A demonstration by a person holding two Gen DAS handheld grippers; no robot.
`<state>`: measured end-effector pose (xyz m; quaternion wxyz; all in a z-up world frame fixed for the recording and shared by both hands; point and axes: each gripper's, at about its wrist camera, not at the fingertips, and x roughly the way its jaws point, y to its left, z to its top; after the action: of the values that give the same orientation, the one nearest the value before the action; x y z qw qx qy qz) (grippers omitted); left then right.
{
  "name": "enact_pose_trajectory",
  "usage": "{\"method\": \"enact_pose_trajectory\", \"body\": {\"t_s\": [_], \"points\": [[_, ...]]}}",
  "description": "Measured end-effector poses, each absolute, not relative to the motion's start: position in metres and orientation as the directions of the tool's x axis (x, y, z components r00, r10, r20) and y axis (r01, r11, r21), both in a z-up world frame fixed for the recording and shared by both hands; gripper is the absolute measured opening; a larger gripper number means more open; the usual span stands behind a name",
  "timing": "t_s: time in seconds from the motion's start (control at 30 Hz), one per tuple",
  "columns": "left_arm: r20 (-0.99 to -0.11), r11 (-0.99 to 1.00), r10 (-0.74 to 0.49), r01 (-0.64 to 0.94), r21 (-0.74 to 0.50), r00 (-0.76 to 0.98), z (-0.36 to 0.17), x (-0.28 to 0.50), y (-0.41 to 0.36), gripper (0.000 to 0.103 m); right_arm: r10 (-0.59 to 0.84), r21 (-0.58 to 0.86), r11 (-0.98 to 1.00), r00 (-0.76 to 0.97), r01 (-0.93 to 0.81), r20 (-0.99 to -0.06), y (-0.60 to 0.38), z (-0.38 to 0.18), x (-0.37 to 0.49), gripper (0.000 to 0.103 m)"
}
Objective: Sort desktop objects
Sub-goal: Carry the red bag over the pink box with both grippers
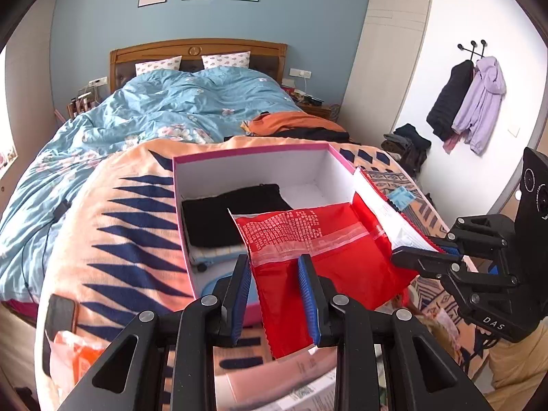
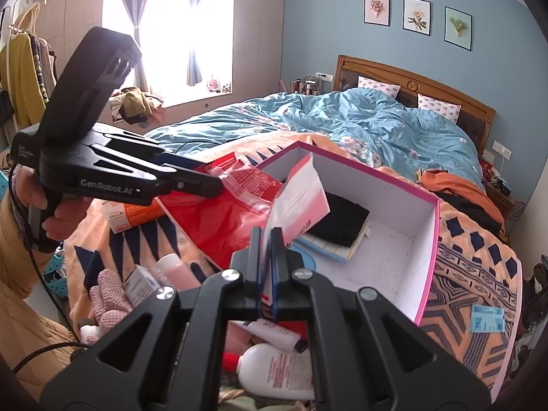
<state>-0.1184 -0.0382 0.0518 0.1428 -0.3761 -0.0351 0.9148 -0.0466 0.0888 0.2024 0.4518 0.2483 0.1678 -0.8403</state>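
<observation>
A red plastic bag (image 1: 342,257) with white print and a clear zip strip hangs over the near corner of a white box with a pink rim (image 1: 250,152). My left gripper (image 1: 273,263) is shut on the bag's near edge, which fills the gap between its blue pads. My right gripper (image 2: 266,236) is shut on the bag's white and pink flap (image 2: 298,198), and its tip (image 1: 397,257) enters the left wrist view from the right. In the right wrist view the left gripper (image 2: 215,185) pinches the red bag (image 2: 219,219) at the left. A folded black cloth (image 2: 342,222) lies inside the box (image 2: 394,198).
The box sits on an orange and navy blanket (image 1: 130,226) on a bed. A phone (image 1: 60,311) and an orange packet (image 1: 75,352) lie near left. A white lotion bottle (image 2: 274,370), pink gloves (image 2: 106,294), a pink bottle (image 2: 174,270) and a blue card (image 2: 486,316) lie around it.
</observation>
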Motion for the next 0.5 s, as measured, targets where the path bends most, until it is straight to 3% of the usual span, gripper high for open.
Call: {"method": "enact_pose_trajectory", "body": {"t_s": [0.5], "points": [[-0.692,-0.971,0.237,-0.194,-0.142,-0.682,0.049,-0.157,-0.043,0.028,-0.647,-0.096,-0.541,-0.486,0.836,-0.588,0.062,0.205,-0.087,0.005]]}}
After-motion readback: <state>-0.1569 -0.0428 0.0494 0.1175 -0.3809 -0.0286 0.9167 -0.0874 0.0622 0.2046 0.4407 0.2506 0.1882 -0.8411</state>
